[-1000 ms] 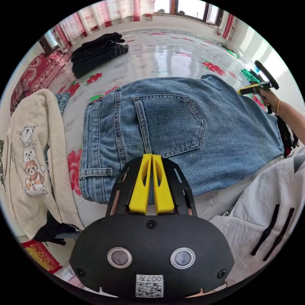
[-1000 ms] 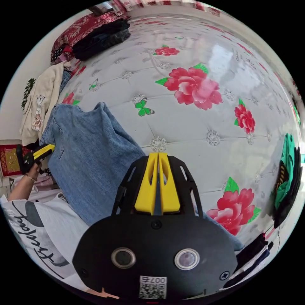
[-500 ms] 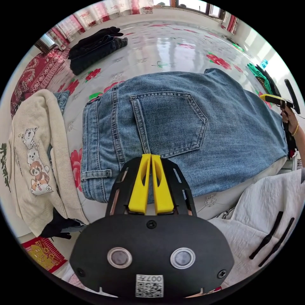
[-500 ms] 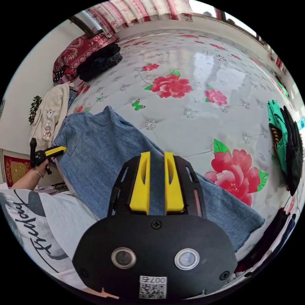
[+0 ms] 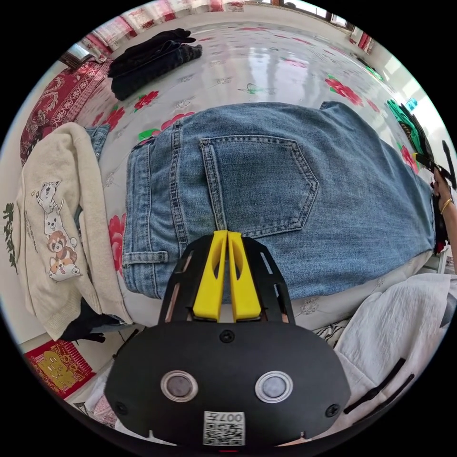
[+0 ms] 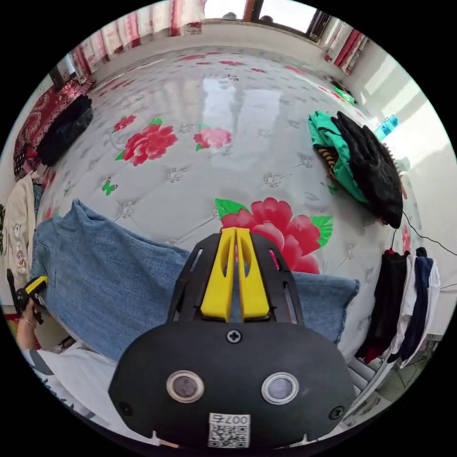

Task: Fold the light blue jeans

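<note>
The light blue jeans (image 5: 285, 190) lie flat across the flowered bed cover (image 5: 266, 62), back pocket up and waistband to the left in the left gripper view. My left gripper (image 5: 227, 234) is shut on them at the near edge, just below the pocket. In the right gripper view the leg (image 6: 109, 285) runs across to its frayed hem on the right. My right gripper (image 6: 235, 231) is shut over that leg close to the hem, its tips reaching past the cloth above a red flower. The left gripper (image 6: 35, 284) shows at the far left, the right gripper (image 5: 426, 163) at the far right.
A cream sweater with animal prints (image 5: 52, 228) lies left of the waistband. Dark folded clothes (image 5: 152, 57) and a red patterned cloth (image 5: 52, 100) sit at the far corner. A green and black pile (image 6: 362, 162) lies on the right; dark garments (image 6: 404, 304) hang off the bed's edge.
My right gripper opened, slid along the leg toward the hem and shut again there. The left gripper has kept its hold below the pocket.
</note>
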